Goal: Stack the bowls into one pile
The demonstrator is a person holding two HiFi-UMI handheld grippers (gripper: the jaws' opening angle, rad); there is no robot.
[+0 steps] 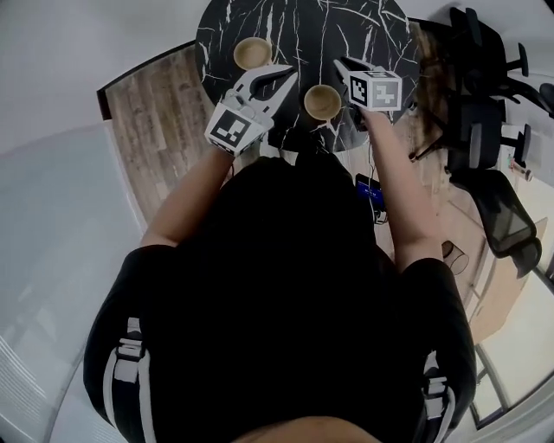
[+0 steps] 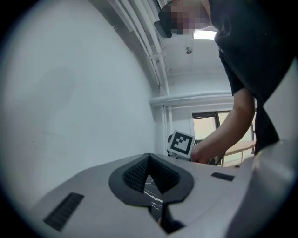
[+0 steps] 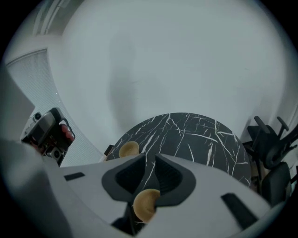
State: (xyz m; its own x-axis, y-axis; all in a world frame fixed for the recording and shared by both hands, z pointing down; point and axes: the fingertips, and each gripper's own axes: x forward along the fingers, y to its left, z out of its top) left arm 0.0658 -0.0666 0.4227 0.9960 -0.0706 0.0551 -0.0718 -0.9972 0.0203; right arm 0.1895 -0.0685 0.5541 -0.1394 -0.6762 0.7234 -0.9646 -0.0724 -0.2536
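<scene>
Two small, round tan bowls, near bowl (image 1: 320,101) and far bowl (image 1: 253,53), sit apart on the black marble table (image 1: 346,26). Left claw (image 2: 149,156) is clenched on nothing; right claw (image 3: 148,158) is slightly parted and empty.

Table: round table (image 1: 346,35), black marble with white veins, far centre.
Floor: wood-plank floor (image 1: 160,130) left of it.
Wall: plain white wall (image 3: 163,60) behind.
Seating: black office chairs (image 1: 485,104), far right.
Window: bright window (image 2: 205,128) beside white pipes (image 2: 160,88).
Light: ceiling lamp (image 2: 205,34), lit.
</scene>
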